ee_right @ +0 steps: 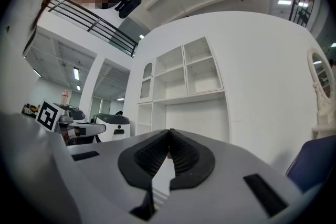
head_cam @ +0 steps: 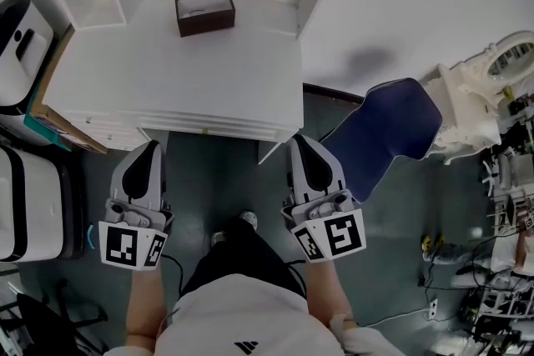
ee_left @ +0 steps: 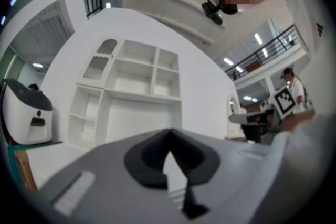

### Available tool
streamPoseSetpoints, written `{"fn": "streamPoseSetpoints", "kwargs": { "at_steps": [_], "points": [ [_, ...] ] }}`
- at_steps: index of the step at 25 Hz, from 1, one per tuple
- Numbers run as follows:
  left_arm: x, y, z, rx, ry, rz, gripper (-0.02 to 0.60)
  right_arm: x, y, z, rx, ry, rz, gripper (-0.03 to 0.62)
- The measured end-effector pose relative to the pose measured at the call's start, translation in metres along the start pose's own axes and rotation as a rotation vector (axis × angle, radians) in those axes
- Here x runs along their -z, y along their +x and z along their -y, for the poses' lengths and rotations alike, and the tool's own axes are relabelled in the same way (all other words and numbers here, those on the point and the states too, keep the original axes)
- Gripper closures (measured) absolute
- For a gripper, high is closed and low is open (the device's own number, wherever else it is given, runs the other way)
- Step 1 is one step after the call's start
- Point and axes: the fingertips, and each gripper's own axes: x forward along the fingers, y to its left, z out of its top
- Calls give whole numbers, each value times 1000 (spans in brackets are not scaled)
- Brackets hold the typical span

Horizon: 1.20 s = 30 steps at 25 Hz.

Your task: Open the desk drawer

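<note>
The white desk (head_cam: 209,71) with a shelf hutch (ee_left: 134,92) stands ahead of me, and its layered front edge (head_cam: 217,125) faces me. A small drawer unit (head_cam: 104,129) sits under its left end. My left gripper (head_cam: 150,149) hangs just short of the front edge at the left, with its jaws shut (ee_left: 169,136) and nothing between them. Near the desk's front right corner, my right gripper (head_cam: 300,143) is likewise shut (ee_right: 169,134) and holds nothing. Both point level toward the desk (ee_right: 184,113).
A dark brown open box (head_cam: 204,12) stands on the desktop near the back. A blue chair (head_cam: 384,133) is just right of my right gripper. White machines (head_cam: 21,37) and leaning cardboard (head_cam: 50,96) crowd the left. White equipment (head_cam: 488,87) and floor cables lie at the right.
</note>
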Motion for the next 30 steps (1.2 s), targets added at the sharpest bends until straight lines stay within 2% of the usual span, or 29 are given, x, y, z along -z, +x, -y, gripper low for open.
{"fn": "streamPoseSetpoints", "kwargs": {
  "at_steps": [12,21,30],
  "points": [
    [98,46,-1,-24,-60,-173,575,33,39,24,-39,40,-71,606],
    [193,75,-1,-40,-139,-330,571,52,58,46,-57,60,-115,606],
    [284,90,2,-46,-187,-519,488,72,73,59,-81,67,-166,606]
  ]
}}
